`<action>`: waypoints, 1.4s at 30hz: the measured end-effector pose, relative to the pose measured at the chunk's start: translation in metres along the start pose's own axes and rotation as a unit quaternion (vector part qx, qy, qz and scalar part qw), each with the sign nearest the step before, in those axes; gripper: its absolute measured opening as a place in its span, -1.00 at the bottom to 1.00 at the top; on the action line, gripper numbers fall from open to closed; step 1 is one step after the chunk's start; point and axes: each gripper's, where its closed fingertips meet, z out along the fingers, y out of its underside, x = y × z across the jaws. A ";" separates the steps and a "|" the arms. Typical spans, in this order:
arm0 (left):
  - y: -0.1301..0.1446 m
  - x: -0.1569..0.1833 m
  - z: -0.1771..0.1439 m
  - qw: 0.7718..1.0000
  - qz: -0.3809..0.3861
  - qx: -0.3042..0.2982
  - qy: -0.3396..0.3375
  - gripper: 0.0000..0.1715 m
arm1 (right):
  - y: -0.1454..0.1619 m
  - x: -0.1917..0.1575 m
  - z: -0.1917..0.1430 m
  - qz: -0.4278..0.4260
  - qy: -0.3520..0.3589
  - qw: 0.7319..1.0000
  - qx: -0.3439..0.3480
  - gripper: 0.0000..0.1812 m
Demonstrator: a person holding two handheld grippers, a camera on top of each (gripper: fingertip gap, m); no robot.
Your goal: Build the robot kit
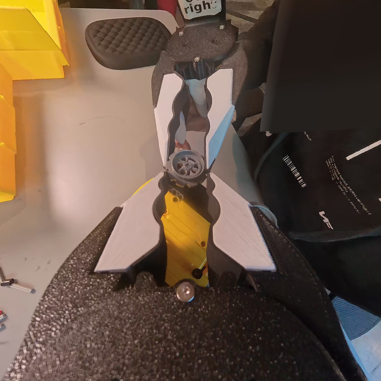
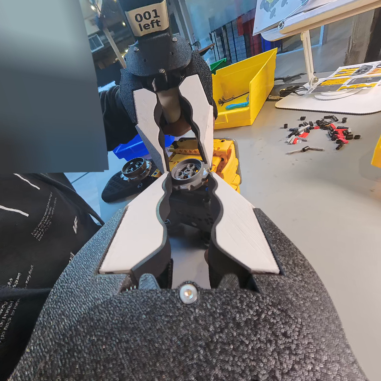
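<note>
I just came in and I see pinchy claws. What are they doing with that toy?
A person holds two grippers that meet tip to tip on one grey wheel. The left gripper and the right gripper both close around it from opposite sides. The wheel sits on a yellow brick-built vehicle on the grey table. A second wheel waits beside it, and small black and red loose parts lie scattered near a yellow bin.
</note>
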 end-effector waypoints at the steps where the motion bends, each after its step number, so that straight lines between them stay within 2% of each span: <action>1: 0.000 0.000 0.000 1.000 -0.002 0.001 0.001 -0.59 | 0.000 0.000 0.000 0.001 -0.001 1.000 0.001 -0.61; 7: -0.001 0.002 -0.001 1.000 0.001 -0.003 -0.006 -0.58 | -0.002 -0.002 0.000 -0.012 -0.017 1.000 -0.003 -0.60; 11: -0.001 0.004 0.000 1.000 0.011 -0.006 -0.016 -0.60 | -0.015 -0.008 -0.006 -0.076 -0.015 0.997 -0.011 -0.43; 12: -0.001 0.005 0.000 1.000 0.012 -0.007 -0.018 -0.59 | -0.023 -0.011 -0.008 -0.085 -0.016 0.996 -0.006 -0.48; 14: -0.001 0.005 -0.001 1.000 0.012 -0.005 -0.021 -0.59 | -0.018 -0.009 -0.008 -0.129 -0.002 0.990 -0.054 -0.63; 16: -0.001 0.005 -0.001 1.000 0.013 -0.001 -0.027 -0.59 | -0.008 -0.004 -0.008 -0.172 0.016 0.980 -0.100 -0.63; 24: -0.001 0.008 -0.003 0.999 0.001 0.035 -0.037 -0.54 | -0.003 -0.007 -0.005 -0.185 0.027 0.970 -0.153 -0.68; 27: -0.003 0.006 -0.004 0.998 -0.004 0.042 -0.044 -0.61 | -0.002 -0.009 -0.004 -0.193 0.030 0.965 -0.175 -0.69; 35: -0.002 0.005 -0.003 0.998 0.007 0.038 -0.051 -0.63 | -0.001 -0.008 -0.003 -0.202 0.038 0.957 -0.205 -0.68; 42: 0.001 0.005 -0.002 0.999 0.010 0.006 -0.037 -0.63 | 0.001 -0.008 -0.003 -0.192 0.037 0.957 -0.214 -0.69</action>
